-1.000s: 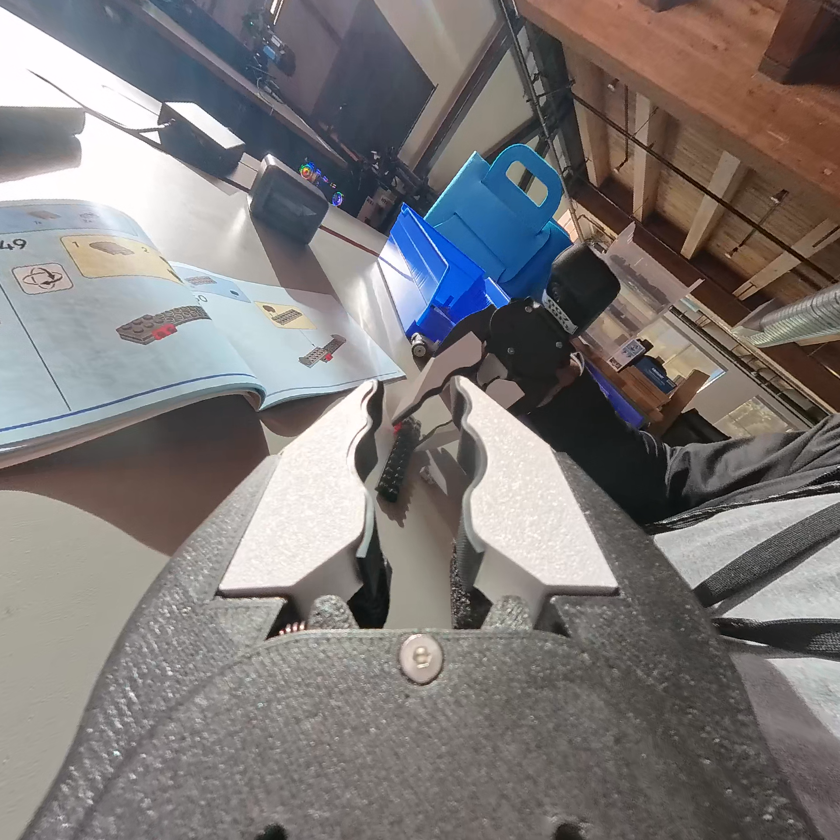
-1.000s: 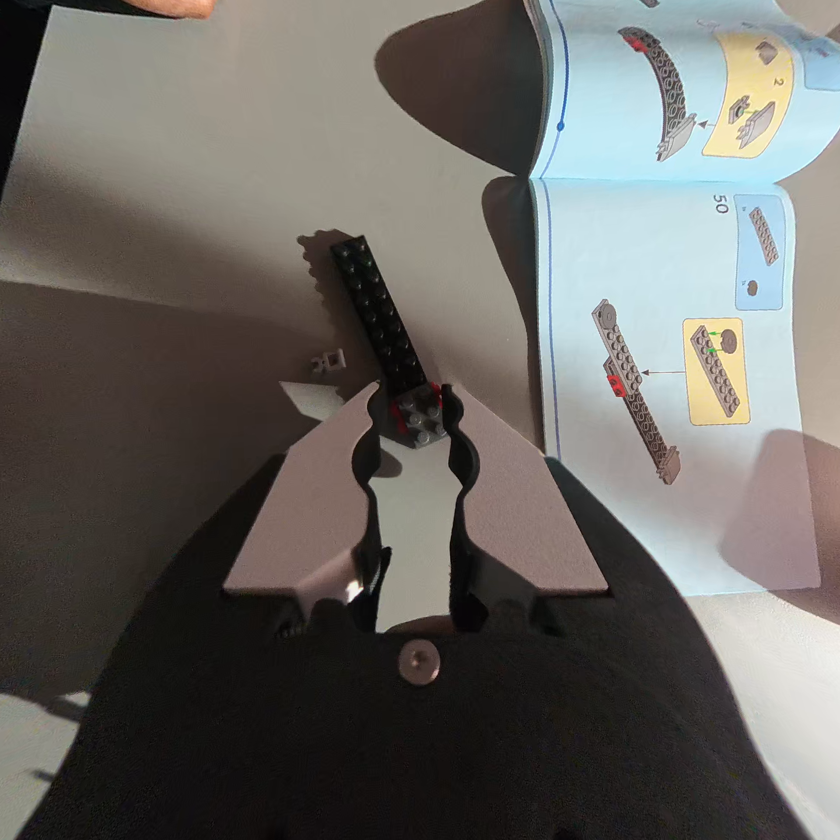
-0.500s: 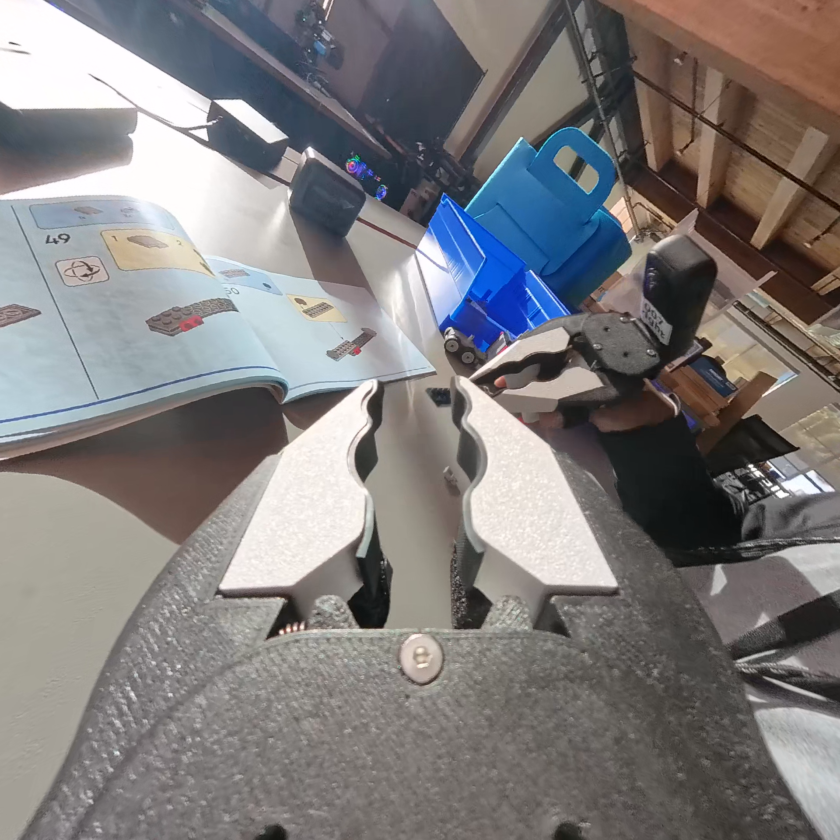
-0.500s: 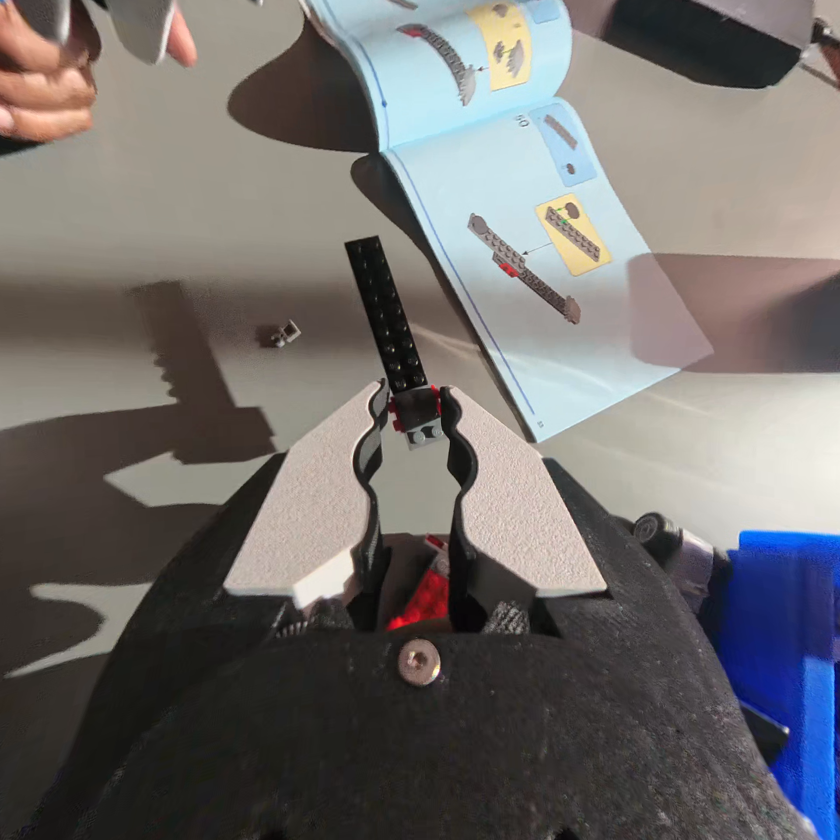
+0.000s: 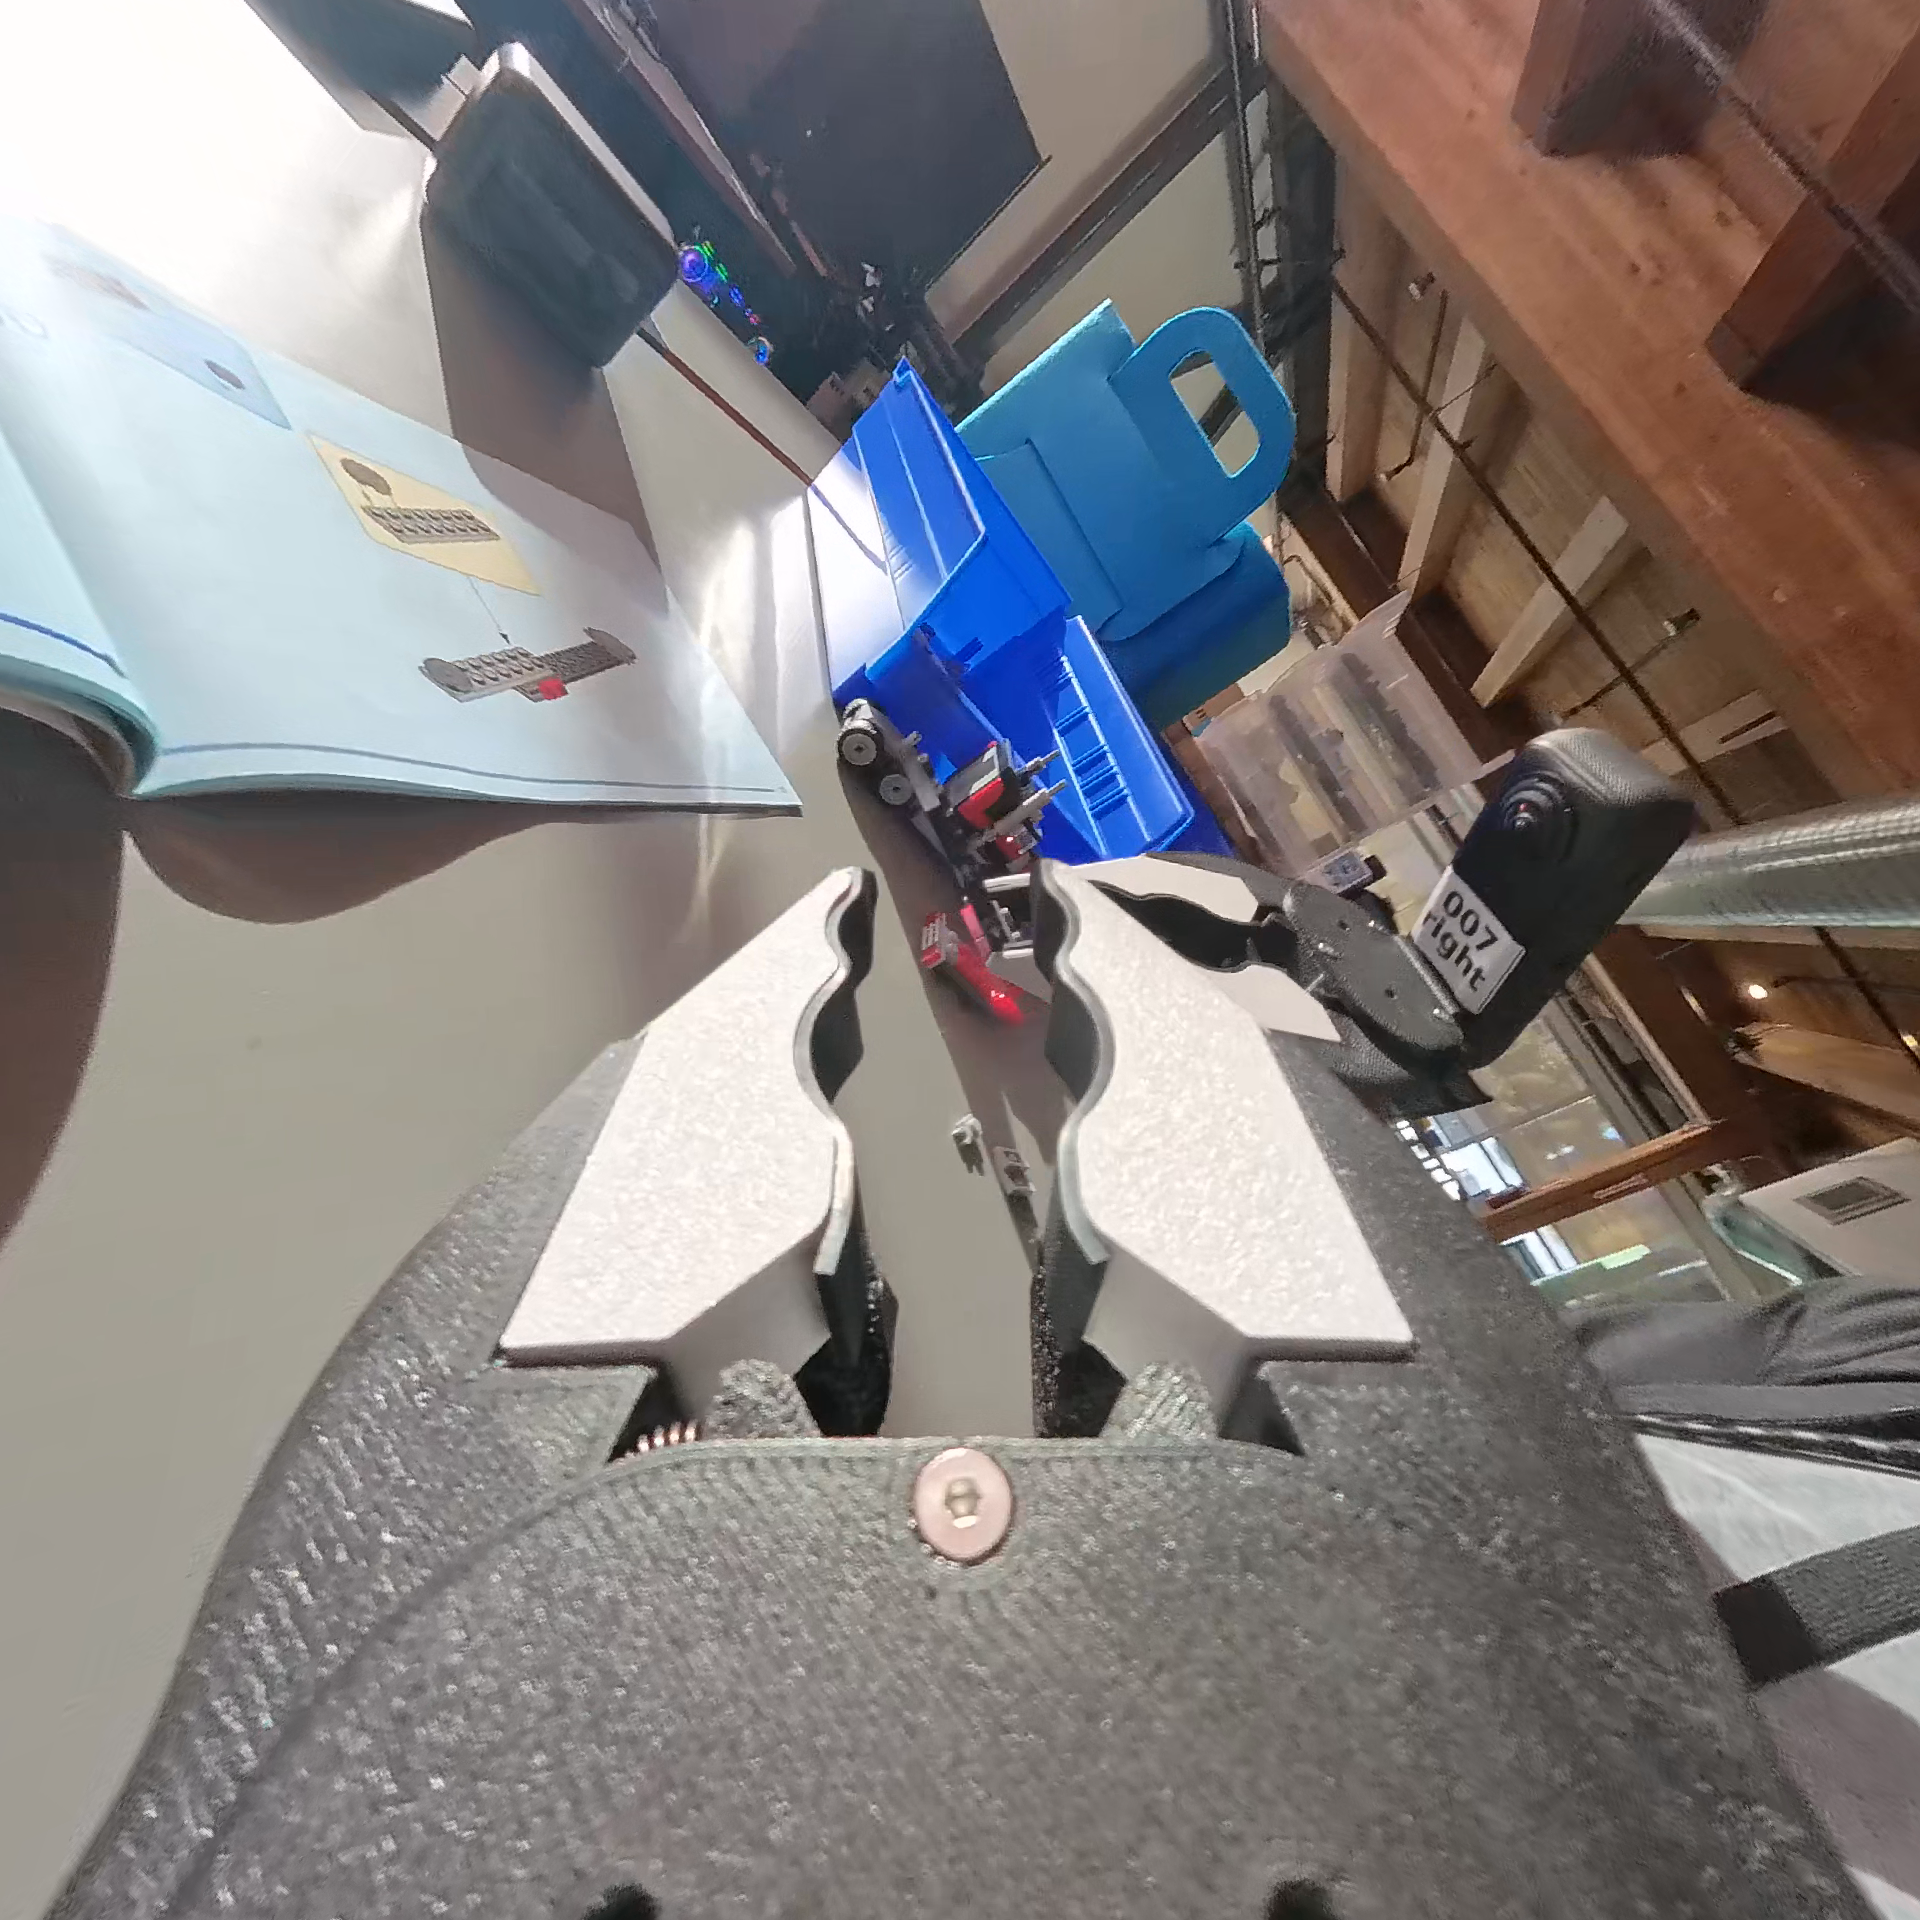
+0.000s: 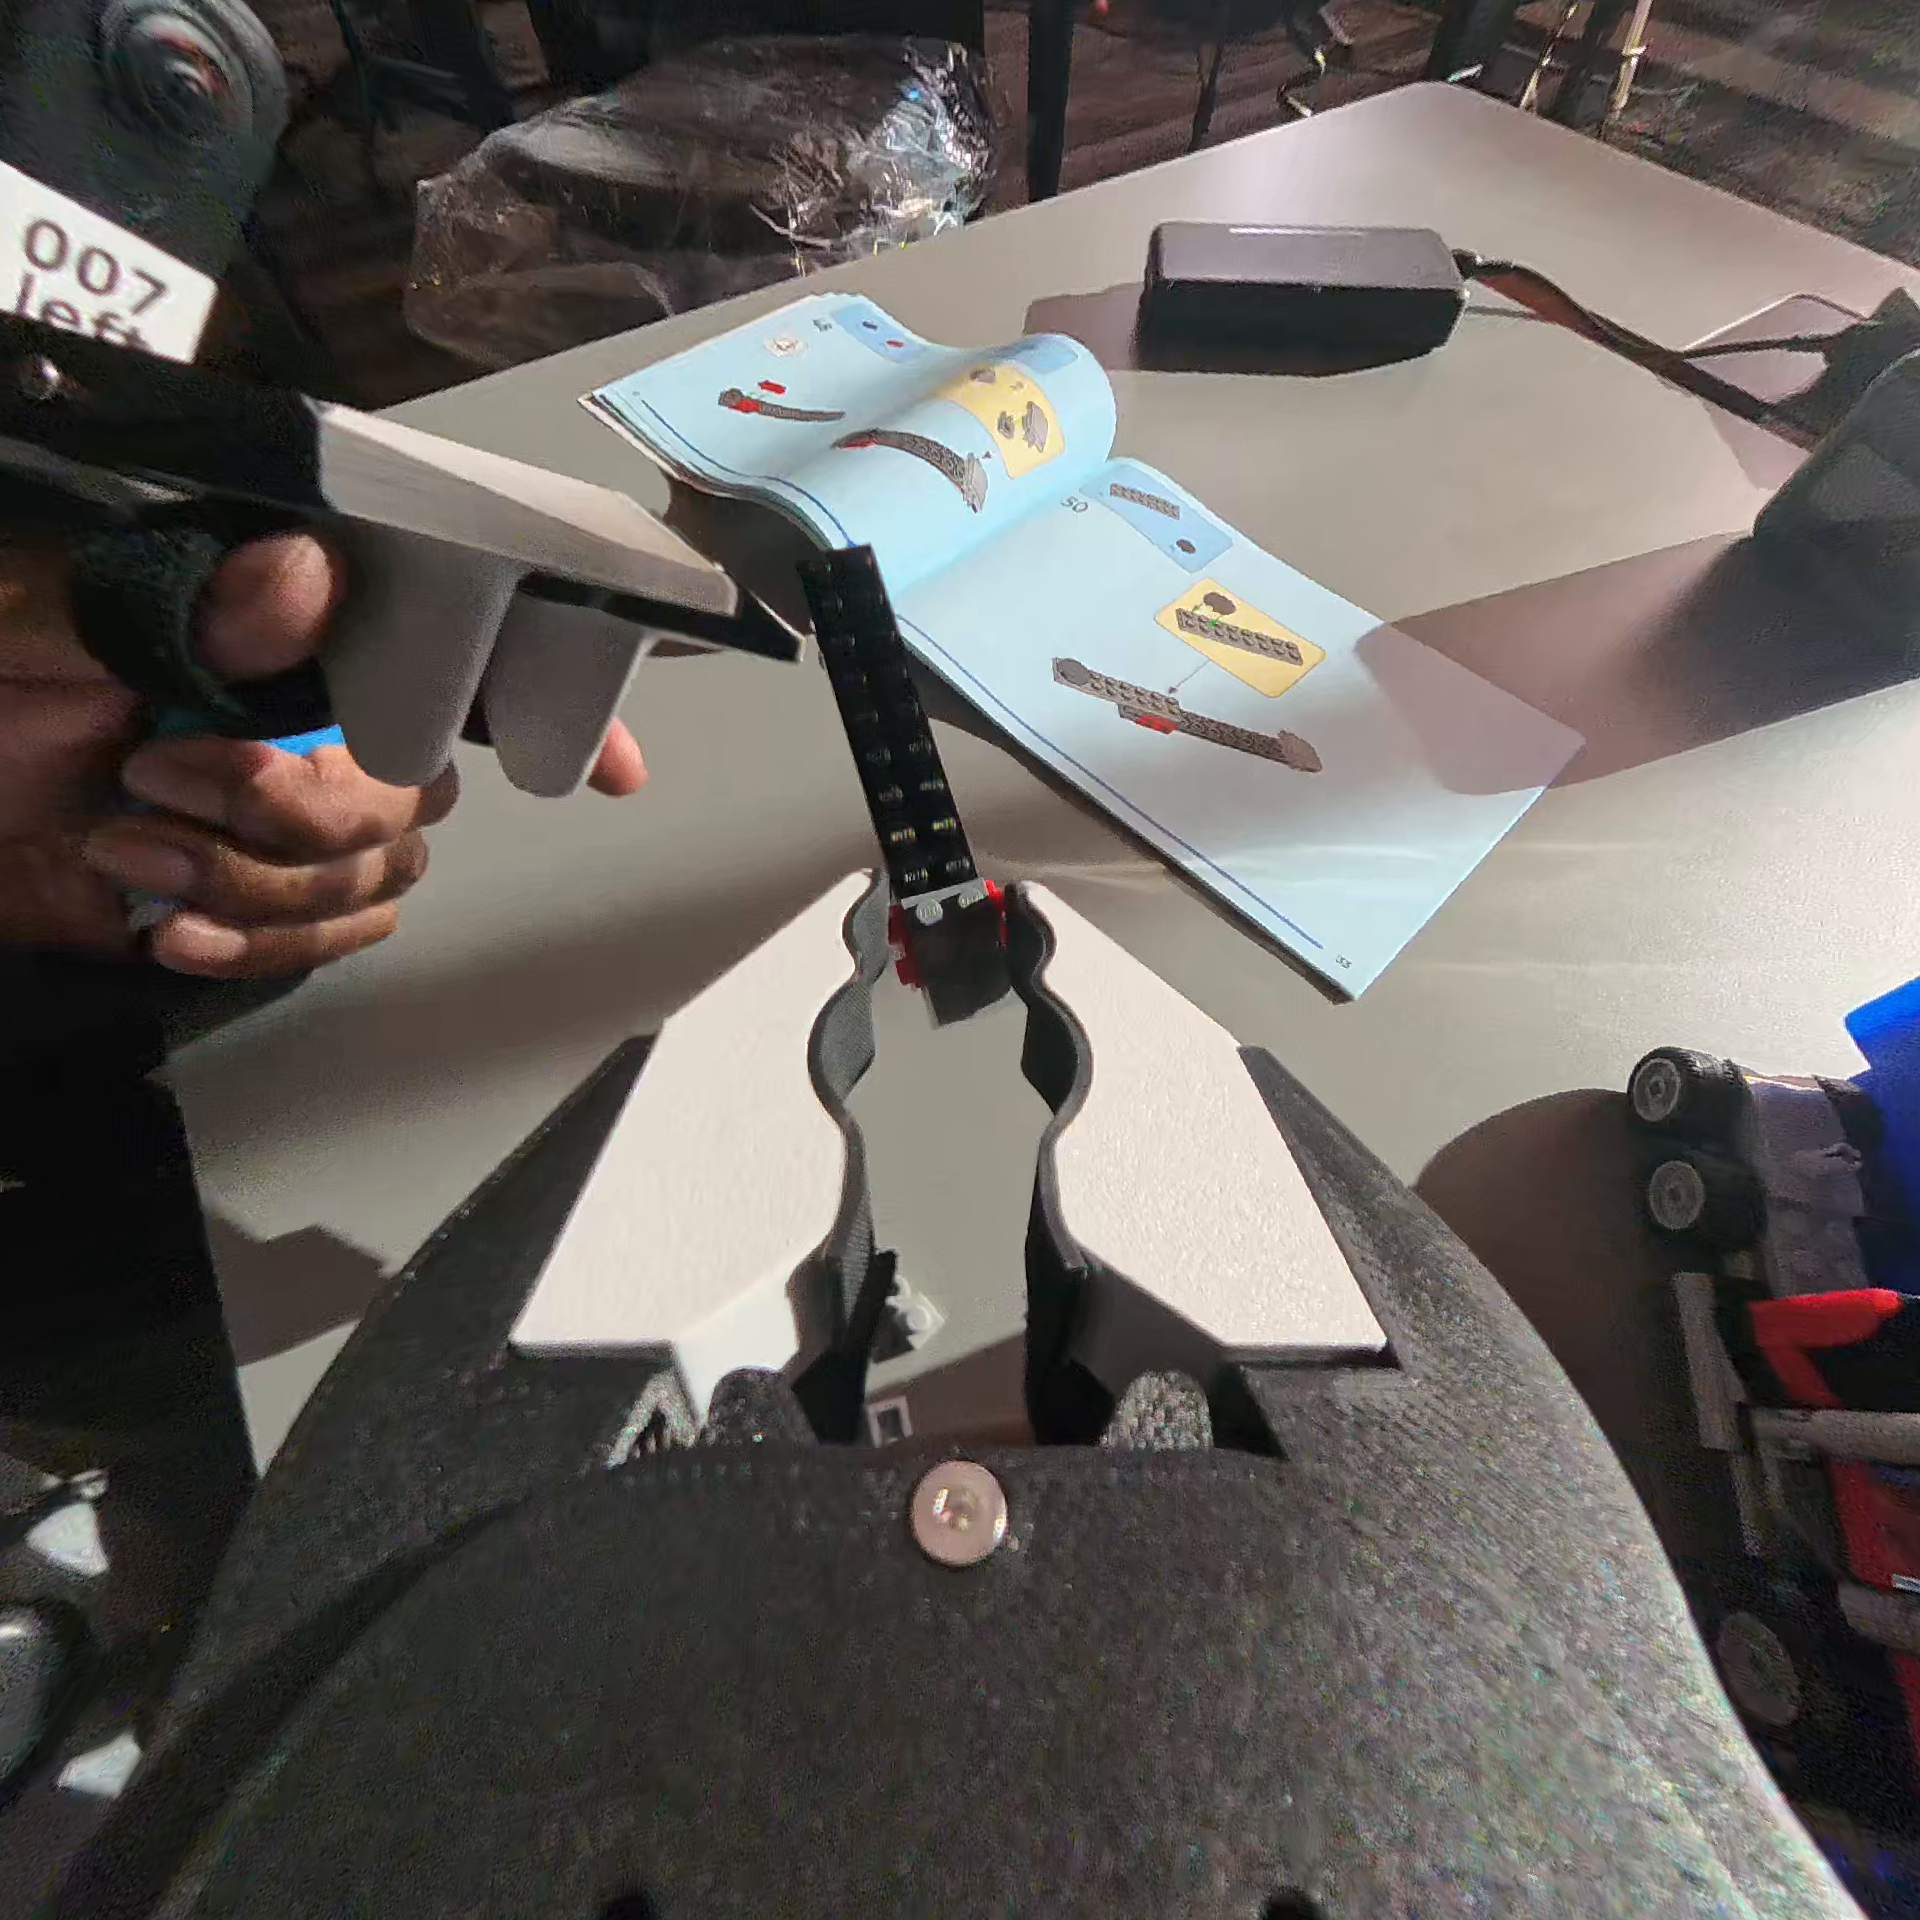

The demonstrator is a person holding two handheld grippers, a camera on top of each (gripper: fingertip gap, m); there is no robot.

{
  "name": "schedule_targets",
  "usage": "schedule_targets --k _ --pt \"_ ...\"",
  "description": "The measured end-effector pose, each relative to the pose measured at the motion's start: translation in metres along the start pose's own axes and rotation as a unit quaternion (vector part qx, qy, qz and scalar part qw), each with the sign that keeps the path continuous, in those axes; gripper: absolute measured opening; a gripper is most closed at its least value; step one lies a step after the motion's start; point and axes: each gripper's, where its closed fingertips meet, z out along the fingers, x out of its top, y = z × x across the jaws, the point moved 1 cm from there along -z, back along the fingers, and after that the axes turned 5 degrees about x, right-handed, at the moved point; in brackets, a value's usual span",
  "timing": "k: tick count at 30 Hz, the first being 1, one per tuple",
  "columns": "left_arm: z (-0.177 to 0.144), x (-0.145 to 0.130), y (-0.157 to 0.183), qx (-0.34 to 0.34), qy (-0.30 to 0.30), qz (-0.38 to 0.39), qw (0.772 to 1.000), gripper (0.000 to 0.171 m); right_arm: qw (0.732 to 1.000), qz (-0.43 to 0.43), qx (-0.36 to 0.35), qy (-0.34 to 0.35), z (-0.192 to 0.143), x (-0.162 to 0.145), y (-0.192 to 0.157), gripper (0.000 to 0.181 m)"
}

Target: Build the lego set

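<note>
My right gripper (image 6: 951,914) is shut on the red and grey end of a long black studded plate (image 6: 883,727). It holds the plate off the grey table (image 6: 623,935), pointing away and up. My left gripper (image 5: 951,883) is open and empty. In the right wrist view it comes in from the upper left, and its fingertips (image 6: 764,634) are just left of the plate's far end. In the left wrist view the right gripper (image 5: 1195,914) shows close behind my right finger. Red pieces (image 5: 961,951) show between my left fingertips.
An open light-blue instruction booklet (image 6: 1143,623) lies beyond the plate. A partly built model with wheels (image 6: 1714,1195) stands by a blue bin (image 5: 987,644) on the right. Small grey pieces (image 5: 966,1132) lie on the table. A black power brick (image 6: 1299,275) sits at the back.
My right gripper has lifted the black plate off the table and tilted it upward. My left gripper has swung over toward it, its jaws still open.
</note>
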Motion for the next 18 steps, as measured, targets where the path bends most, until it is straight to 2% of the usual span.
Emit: schedule_targets --k 11,14,18 --pt "-0.006 0.003 0.012 -0.041 0.034 -0.023 0.998 0.029 0.999 0.010 -0.018 0.045 0.009 0.008 -0.026 0.024" --pt "-0.007 0.004 0.014 -0.039 0.044 -0.009 0.998 0.007 0.998 0.009 -0.027 0.060 0.008 0.011 -0.029 0.024" --pt "-0.008 0.006 0.015 -0.034 0.058 0.004 0.998 0.005 0.997 0.010 -0.026 0.069 0.010 0.012 -0.034 0.024"
